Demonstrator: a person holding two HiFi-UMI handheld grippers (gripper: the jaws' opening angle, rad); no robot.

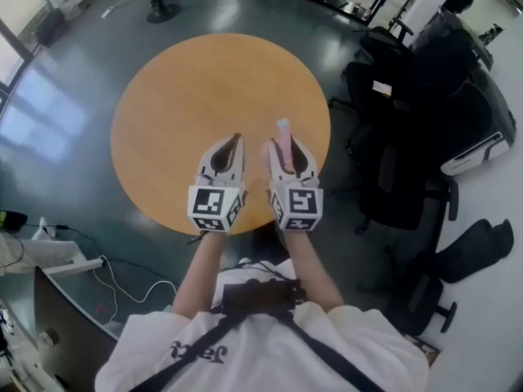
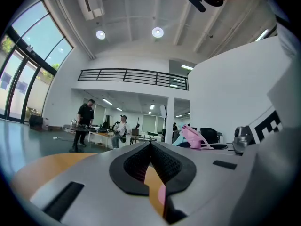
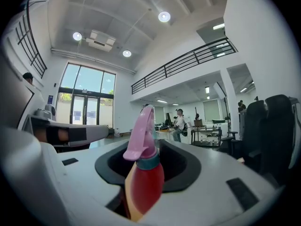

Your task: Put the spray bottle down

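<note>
While both grippers hang side by side over the near edge of the round table [image 1: 188, 80], only the right gripper [image 1: 284, 149] carries anything. Its jaws stand partly apart and are clamped on the red body of the spray bottle [image 1: 283, 131], just under the collar. In the right gripper view the bottle stands upright between the jaws with its pink trigger head on top; its base drops below them, out of sight. Its long axis therefore runs straight down toward the table top beneath it. No view shows whether the base meets the wood, though it looks to be off it. The left gripper [image 1: 235, 141], just beside the right one, has its jaws together with nothing between them. Setting the bottle down looks like work for the right hand alone: sink straight down near this edge, keep the bottle upright, and let go once the base stands.
</note>
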